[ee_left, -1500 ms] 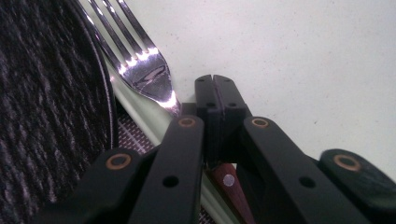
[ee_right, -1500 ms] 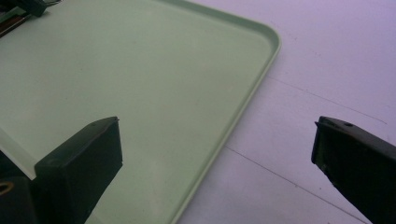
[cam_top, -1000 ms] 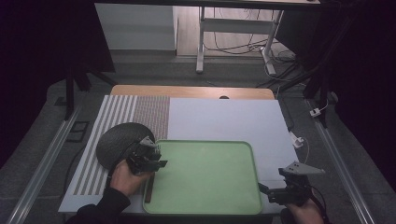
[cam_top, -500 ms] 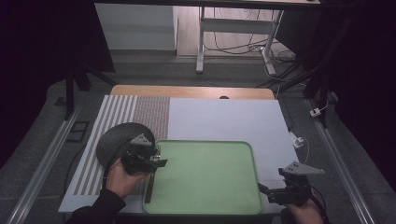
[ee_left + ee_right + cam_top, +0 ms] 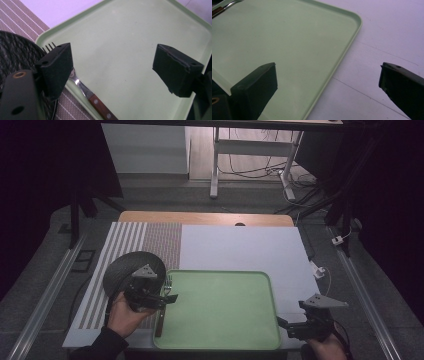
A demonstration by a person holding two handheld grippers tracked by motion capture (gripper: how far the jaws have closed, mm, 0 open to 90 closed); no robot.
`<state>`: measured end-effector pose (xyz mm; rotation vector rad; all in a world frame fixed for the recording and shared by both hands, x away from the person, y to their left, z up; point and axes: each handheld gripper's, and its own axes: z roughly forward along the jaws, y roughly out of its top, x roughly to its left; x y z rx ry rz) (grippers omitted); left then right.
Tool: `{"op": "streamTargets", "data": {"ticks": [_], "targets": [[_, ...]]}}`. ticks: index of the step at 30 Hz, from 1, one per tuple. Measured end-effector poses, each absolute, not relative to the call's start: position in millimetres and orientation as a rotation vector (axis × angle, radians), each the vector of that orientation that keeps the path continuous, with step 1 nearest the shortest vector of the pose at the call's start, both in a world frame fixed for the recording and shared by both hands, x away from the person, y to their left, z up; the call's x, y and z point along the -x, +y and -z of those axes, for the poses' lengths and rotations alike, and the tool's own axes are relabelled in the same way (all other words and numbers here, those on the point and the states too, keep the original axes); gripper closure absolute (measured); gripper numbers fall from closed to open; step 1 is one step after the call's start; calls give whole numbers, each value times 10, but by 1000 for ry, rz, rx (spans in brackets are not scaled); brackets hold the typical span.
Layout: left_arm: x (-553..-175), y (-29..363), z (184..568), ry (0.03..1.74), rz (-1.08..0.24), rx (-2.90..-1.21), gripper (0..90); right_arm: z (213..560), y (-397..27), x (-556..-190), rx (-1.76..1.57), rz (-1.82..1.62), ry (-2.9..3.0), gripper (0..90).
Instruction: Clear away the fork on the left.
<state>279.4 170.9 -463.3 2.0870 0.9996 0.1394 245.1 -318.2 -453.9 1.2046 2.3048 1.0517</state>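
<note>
Releasing the fork point(image 5: 82, 87) onto the left edge of the green tray point(image 5: 225, 320) is judged to be the step in hand. The left gripper point(image 5: 167, 299) is seen above the fork with its jaws wide apart, and those jaws have just been opening; in the left gripper view the fork lies below them, free of both pads, tines toward the dark round plate point(image 5: 127, 270) and wooden handle toward the person. The fork rests along the tray's left rim, partly over it, just beside the striped placemat point(image 5: 125, 245). To finish well, the left gripper should be lifted straight up so neither pad catches the handle, and the fork should be checked for a stable lie, since it could tip off the rim. The right gripper point(image 5: 292, 322) is held at the tray's near right corner over the white table cover point(image 5: 240, 245), jaws apart and nothing between them. Counted: one fork, one tray, one plate, one placemat, two grippers. The tray's middle is bare. Whether the fork sits fully inside the rim cannot be told from these views.
</note>
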Motion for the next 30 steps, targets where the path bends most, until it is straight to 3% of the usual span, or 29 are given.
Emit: {"op": "streamTargets", "data": {"ticks": [30], "targets": [[-2092,2327,4647,1122,-262,-1987,35,4544,-3158,-2476,-1191,-1047,2318,19]]}}
